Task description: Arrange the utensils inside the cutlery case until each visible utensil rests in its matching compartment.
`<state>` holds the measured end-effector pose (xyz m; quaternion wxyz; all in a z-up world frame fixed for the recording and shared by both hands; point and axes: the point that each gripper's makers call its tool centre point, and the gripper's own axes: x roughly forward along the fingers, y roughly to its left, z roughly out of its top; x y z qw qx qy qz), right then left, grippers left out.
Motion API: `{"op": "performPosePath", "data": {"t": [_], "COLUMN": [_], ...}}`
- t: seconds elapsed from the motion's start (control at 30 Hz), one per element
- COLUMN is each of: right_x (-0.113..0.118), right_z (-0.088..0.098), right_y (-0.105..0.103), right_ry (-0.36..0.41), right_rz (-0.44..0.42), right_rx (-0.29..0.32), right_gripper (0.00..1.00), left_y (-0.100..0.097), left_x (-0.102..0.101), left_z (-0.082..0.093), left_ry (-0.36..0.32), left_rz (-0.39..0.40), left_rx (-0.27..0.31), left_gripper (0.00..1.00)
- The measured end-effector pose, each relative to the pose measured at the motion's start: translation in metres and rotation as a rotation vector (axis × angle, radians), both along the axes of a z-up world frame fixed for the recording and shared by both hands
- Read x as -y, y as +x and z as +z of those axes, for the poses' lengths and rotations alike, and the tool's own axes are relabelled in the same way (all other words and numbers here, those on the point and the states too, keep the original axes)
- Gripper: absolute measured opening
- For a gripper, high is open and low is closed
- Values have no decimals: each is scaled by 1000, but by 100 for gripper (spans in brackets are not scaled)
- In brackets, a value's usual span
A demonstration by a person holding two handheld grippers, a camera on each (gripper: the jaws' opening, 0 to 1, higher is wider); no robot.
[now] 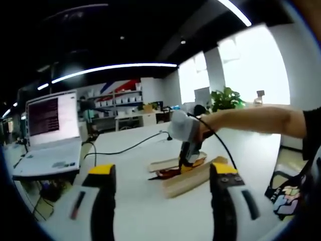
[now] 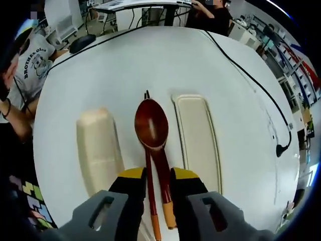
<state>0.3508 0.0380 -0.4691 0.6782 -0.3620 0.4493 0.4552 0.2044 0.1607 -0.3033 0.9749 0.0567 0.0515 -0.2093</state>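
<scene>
1. In the right gripper view, the right hand-held gripper points down at the white desk, its yellow-tipped jaws drawn in close on either side of the handles of a dark red wooden spoon and a thin chopstick lying beside it.
2. Whether the jaws actually press those handles or merely flank them I cannot tell.
3. The spoon's bowl points away from the gripper; the chopstick's tip pokes out just past the bowl's far edge.
4. The spoon and chopstick lie on the desk between two pale, long pieces: the open cutlery case tray on the right and the case lid on the left, rounded side up.
5. Neither utensil lies inside the tray; its hollow shows bare.
6. A black cable runs across the desk past the tray.
7. In the left gripper view, the left hand-held gripper is held above the desk, its jaws wide apart with nothing between them.
8. That view shows the right hand-held gripper from the side, held by a person's hand, lowered onto the spoon between the two case pieces.
9. An open laptop sits at the desk's left end, and a green plant stands near the window.
</scene>
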Motion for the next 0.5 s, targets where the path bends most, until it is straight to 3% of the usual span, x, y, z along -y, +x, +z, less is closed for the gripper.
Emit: {"op": "performPosePath", "data": {"t": [0.37,0.5], "right_x": [9,12], "right_z": [1,7], "right_y": [8,6], "right_ry": [-16,9], "right_rz": [-14,-20], "right_rx": [22,8], "right_gripper": [13,5], "left_y": [-2,-3], "left_x": [0,-1], "left_z": [0,-2], "left_ry": [-5,-3], "left_rz": [-4,-2], "left_rx": [1,-2], "left_gripper": [80,79]}}
